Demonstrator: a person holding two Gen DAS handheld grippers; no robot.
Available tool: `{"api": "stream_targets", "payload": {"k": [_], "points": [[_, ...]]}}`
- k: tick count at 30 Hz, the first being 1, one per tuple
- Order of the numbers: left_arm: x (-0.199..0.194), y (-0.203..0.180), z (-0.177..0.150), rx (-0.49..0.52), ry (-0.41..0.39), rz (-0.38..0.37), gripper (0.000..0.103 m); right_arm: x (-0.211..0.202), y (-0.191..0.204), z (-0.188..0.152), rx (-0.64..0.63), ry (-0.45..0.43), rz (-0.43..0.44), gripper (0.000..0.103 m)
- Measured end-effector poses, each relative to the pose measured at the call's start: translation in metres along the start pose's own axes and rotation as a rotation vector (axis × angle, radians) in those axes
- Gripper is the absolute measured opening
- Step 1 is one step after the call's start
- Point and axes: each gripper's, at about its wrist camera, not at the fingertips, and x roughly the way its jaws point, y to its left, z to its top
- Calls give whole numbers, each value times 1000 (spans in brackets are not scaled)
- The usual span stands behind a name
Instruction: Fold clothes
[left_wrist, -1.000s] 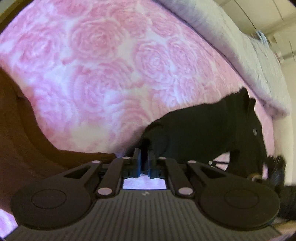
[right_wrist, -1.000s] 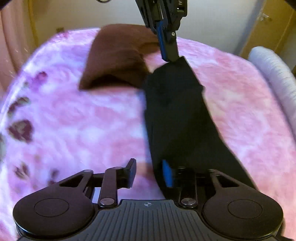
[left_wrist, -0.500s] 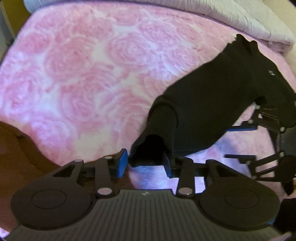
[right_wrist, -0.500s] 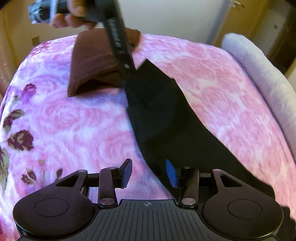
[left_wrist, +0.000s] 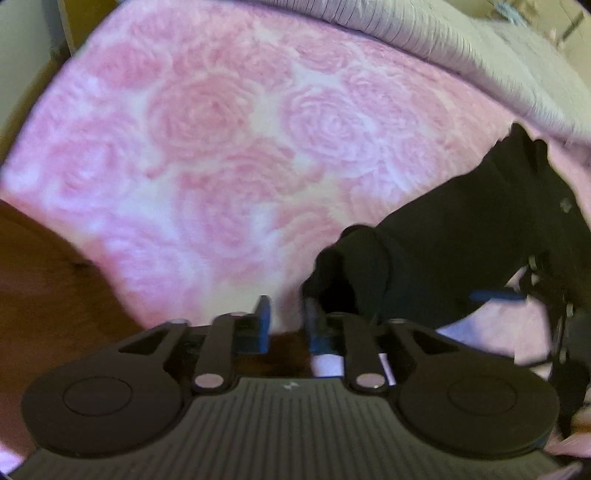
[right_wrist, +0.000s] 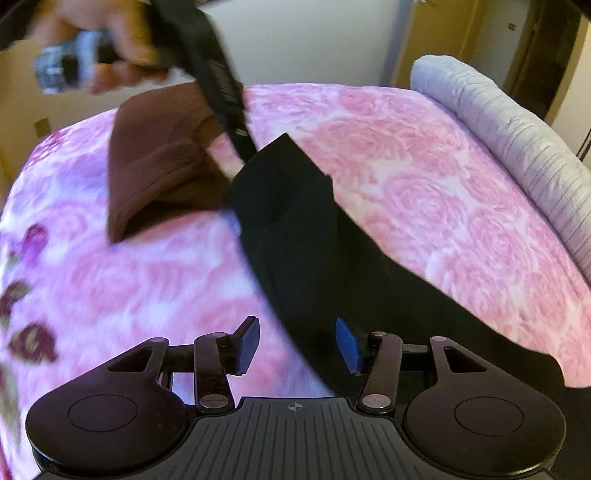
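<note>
Since a moment ago both tongs have released: left tongs (left_wrist: 286, 317) and right tongs (right_wrist: 297, 345) stand spread beside the black garment (right_wrist: 295, 229), lying long on the bed (right_wrist: 424, 192). Regrip each end squarely, judging by its slack.

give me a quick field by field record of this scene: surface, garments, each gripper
surface: pink rose-print blanket on a bed
black garment: laid out long on the blanket, one end bunched by the left gripper
brown garment: folded, lying beside the black one
grey bedding: rolled along the bed edge
left gripper: open, holding nothing
right gripper: open, black cloth lying between its fingers
</note>
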Motion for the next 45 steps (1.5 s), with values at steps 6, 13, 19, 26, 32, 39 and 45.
{"api": "stream_targets", "payload": {"k": [6, 13, 19, 26, 32, 39, 45], "points": [[-31, -44, -2, 177, -115, -102, 28, 34, 16, 2, -51, 71, 109, 51], [44, -53, 8, 157, 87, -52, 33, 3, 16, -13, -7, 79, 90, 51], [32, -34, 0, 51, 92, -26, 31, -47, -17, -58, 250, 104, -41, 51], [-30, -82, 9, 162, -88, -33, 37, -121, -49, -123, 455, 144, -231, 51], [51, -93, 27, 180, 62, -74, 38, -168, -65, -177, 562, 210, -374, 51], [61, -81, 10, 135, 177, 27, 34, -211, -83, -260, 892, 344, -485, 51], [12, -105, 1, 169, 176, 78, 40, -259, -73, -333, 1309, 399, -379, 56]]}}
